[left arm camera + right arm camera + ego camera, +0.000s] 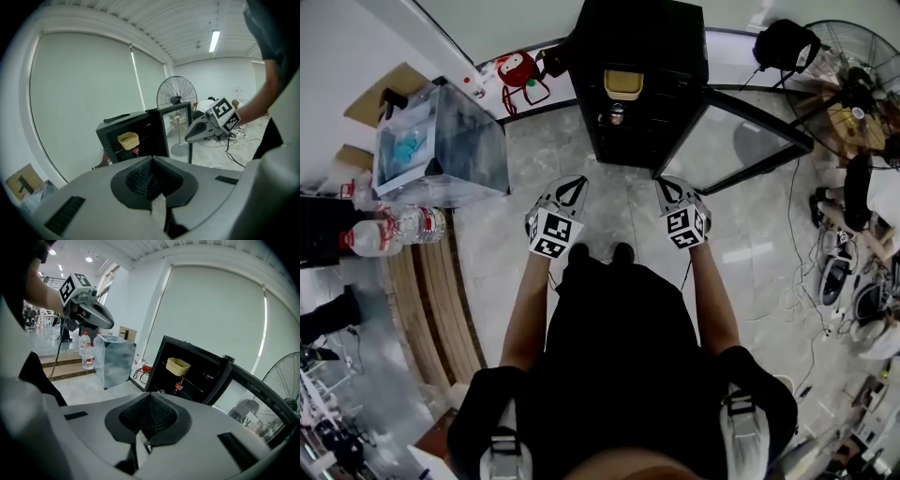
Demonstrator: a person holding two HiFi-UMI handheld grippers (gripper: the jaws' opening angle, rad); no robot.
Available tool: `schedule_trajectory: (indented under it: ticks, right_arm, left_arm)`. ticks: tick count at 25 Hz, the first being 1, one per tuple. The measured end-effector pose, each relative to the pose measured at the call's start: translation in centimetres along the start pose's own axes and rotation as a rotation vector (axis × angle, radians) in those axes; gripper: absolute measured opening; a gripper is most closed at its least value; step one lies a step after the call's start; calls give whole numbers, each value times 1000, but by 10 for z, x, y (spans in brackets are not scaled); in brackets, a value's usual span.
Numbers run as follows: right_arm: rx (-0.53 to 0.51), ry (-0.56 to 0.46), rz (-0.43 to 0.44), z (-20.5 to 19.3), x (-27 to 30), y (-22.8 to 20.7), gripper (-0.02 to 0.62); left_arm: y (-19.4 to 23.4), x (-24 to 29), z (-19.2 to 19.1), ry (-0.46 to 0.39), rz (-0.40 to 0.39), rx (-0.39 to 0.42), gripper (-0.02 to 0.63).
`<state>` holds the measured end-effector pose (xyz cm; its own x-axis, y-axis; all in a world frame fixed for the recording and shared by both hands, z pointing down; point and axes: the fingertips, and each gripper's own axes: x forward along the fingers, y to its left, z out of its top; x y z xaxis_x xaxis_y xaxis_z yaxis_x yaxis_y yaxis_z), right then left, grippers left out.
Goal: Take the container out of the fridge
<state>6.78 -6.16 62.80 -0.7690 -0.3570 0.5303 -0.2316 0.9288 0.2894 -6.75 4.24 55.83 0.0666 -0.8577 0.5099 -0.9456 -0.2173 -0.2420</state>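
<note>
Two shut tools in front of the open fridge; the container sits inside it

In front of the fridge [642, 112], the left tool [574, 186] and the right tool [667, 187] are held side by side above the grey floor [614, 202], both pointing toward the fridge and well short of it; each tool's jaws are pressed fully together with nothing between them; the fridge is black, and its glass door [741, 141] is swung wide open on its right side as seen in the head view; inside the fridge, on the upper shelf, sits the pale yellow container [622, 84], upright and apart from both tools; just below it in the fridge stands a small bottle [617, 116] with a red label; left of the fridge stands a shiny box [450, 141]; right of the fridge, past the door, stands a fan [853, 75].
</note>
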Motion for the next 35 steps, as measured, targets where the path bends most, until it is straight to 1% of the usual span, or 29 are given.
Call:
schedule_trajectory:
  ticks: [6,13,19,24,35]
  right_arm:
    - [7,6,-9,3,1,-2,-2]
    - [21,19,-31,9,16,-3,-2]
    - [34,30,-46,16,33,-17,-2]
    - [38,31,-55,25,49,-26,-2]
    - [67,51,-85,29,70,-55,-2]
  left_arm:
    - [0,5,3,-3,-20,13,21]
    - [20,18,-1,-8,-48,33,21]
    - [40,39,12,-23,-72,47,21]
    - [56,57,15,-23,-94,60,21]
    - [77,93,30,-30,-142,85,21]
